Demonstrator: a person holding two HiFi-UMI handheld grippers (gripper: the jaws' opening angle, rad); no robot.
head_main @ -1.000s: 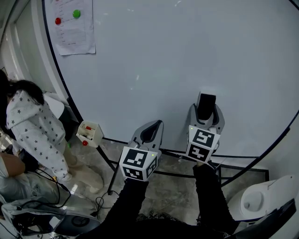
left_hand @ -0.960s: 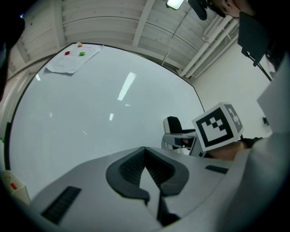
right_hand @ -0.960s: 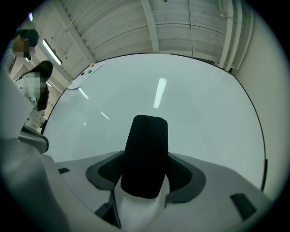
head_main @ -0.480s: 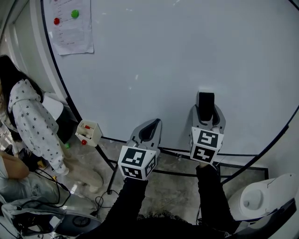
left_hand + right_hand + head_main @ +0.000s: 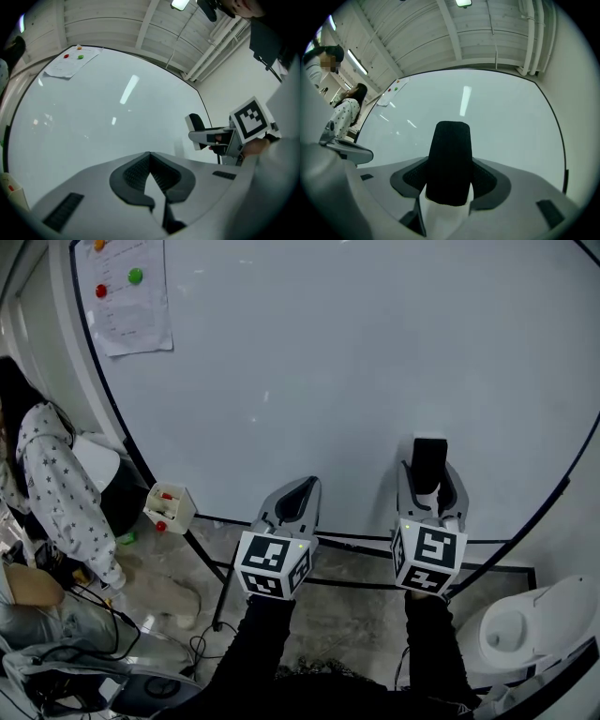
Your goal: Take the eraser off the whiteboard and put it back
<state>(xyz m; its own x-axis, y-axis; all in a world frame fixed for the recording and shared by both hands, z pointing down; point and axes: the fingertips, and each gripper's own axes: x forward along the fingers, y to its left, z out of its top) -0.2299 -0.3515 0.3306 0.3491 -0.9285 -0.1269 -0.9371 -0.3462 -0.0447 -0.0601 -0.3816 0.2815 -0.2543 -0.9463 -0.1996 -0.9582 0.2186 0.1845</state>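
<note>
My right gripper [image 5: 430,482] has just been closing and now clamps the eraser [image 5: 450,159], ready to leave the whiteboard [image 5: 375,352]; left gripper [image 5: 306,491] sits together, empty.

I see a bright ceiling lamp [image 5: 464,3] at the top; it streaks the whiteboard [image 5: 511,122] white. Edges bend and go dark.

A paper sheet [image 5: 122,296] with a green magnet [image 5: 136,277] and a red magnet [image 5: 101,291] hangs at upper left. Below, a person in a star-patterned top [image 5: 56,488] is near a small white box [image 5: 169,508]. Cables [image 5: 199,643] lie on the floor [image 5: 356,594].
</note>
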